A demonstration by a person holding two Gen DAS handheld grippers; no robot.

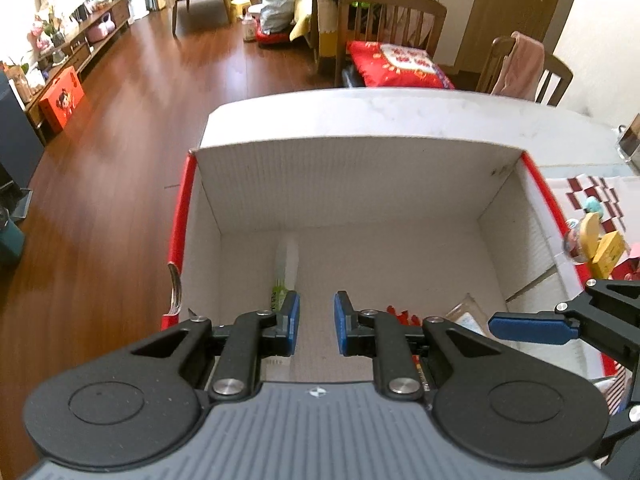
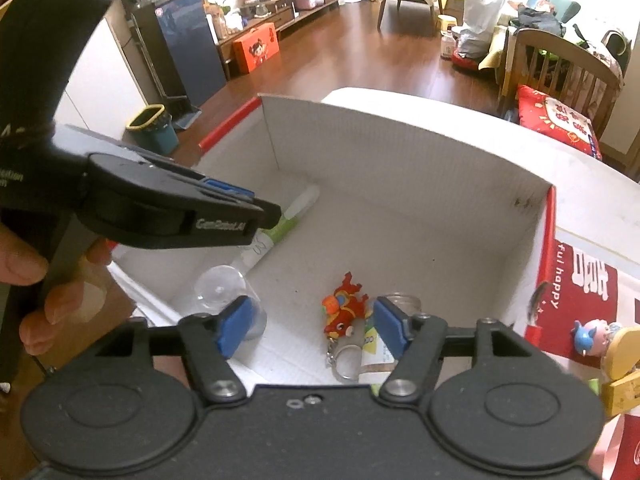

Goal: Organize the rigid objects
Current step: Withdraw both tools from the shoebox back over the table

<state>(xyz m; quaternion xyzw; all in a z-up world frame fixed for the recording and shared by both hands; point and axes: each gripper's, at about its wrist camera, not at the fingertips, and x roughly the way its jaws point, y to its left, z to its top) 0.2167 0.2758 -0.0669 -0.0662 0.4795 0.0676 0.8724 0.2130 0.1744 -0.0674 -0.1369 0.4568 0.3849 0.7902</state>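
Wooden floor lies behind the white cardboard box (image 2: 400, 168). Your left gripper (image 1: 316, 322) and right gripper (image 2: 310, 326) both gape empty (nothing held); next probably fetch the yellow wooden toy (image 2: 622, 364) outside.

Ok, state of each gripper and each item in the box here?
left gripper: open, empty, over the box
right gripper: open, empty
cardboard box: open-topped
green-and-white tube: lying flat inside
clear plastic cup: on its side
red dragon keychain: lying on the box floor
glass jar: lying down, partly hidden
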